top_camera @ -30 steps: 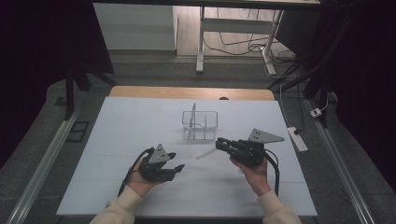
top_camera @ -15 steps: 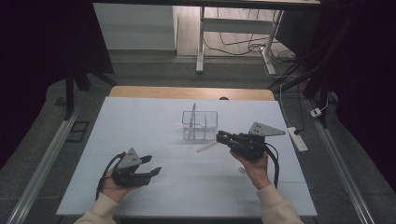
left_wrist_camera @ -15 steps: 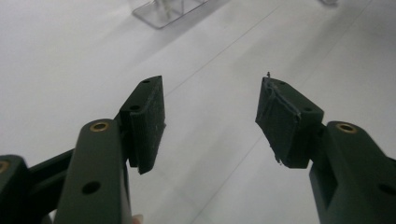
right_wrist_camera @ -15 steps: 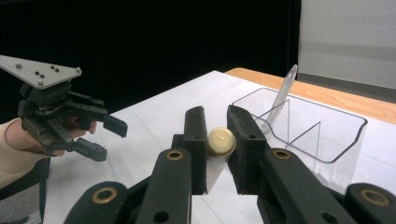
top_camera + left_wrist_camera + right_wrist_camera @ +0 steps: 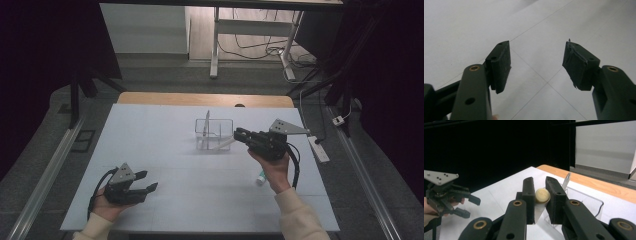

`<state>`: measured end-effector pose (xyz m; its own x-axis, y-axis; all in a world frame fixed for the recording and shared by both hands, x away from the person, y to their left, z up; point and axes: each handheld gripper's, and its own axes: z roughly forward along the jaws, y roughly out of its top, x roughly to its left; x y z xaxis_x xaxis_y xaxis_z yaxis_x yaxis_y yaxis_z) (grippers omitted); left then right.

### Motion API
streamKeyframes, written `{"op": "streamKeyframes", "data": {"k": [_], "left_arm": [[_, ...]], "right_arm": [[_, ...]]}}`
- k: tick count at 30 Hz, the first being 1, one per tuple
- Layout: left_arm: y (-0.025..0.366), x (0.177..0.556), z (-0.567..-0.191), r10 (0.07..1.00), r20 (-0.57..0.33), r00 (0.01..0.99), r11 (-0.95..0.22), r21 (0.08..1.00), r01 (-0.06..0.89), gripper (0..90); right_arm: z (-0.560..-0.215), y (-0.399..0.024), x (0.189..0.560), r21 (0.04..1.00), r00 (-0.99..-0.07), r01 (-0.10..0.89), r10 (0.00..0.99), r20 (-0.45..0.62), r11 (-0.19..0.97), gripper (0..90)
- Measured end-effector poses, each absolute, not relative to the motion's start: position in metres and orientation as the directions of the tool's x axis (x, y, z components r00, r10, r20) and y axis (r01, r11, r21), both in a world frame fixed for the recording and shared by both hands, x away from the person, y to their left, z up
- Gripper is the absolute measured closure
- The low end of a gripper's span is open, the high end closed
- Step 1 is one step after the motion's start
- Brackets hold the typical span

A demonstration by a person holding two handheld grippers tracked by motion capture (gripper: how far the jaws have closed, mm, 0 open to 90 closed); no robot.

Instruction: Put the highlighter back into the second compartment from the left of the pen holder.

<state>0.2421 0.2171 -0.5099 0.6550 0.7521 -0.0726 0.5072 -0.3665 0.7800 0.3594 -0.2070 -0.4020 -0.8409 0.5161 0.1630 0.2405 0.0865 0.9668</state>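
My right gripper (image 5: 240,135) is shut on a white tube (image 5: 221,145) with a cream round end (image 5: 542,195). It holds the tube raised just to the right of a clear box (image 5: 214,121), whose wall (image 5: 586,202) stands close behind the jaws. A thin upright strip (image 5: 207,119) stands in the box. My left gripper (image 5: 148,181) rests low near the table's front left. Its jaws have just been opening, and in the left gripper view they (image 5: 536,62) stand apart over bare white table with nothing between them. The right gripper view shows the left gripper (image 5: 471,207) far off.
A small white tube with a green end (image 5: 261,176) lies on the table beside my right wrist. A white power strip (image 5: 319,149) lies off the table's right edge. A wooden strip (image 5: 205,99) borders the far edge, and metal rails run along both sides.
The left hand has moved left and toward the front edge, its jaws spreading. The right hand has lifted the white tube up toward the clear box.
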Motion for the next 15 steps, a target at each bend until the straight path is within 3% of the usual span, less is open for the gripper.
{"op": "streamKeyframes", "data": {"k": [15], "left_arm": [[0.213, 0.245, -0.513, 0.743, -0.083, 0.664, -0.384, 0.76, 0.525, 32.5]], "right_arm": [[-0.366, -0.195, 0.401, 0.969, -0.797, 0.228, 0.589, 0.13, 0.094, 77.1]]}}
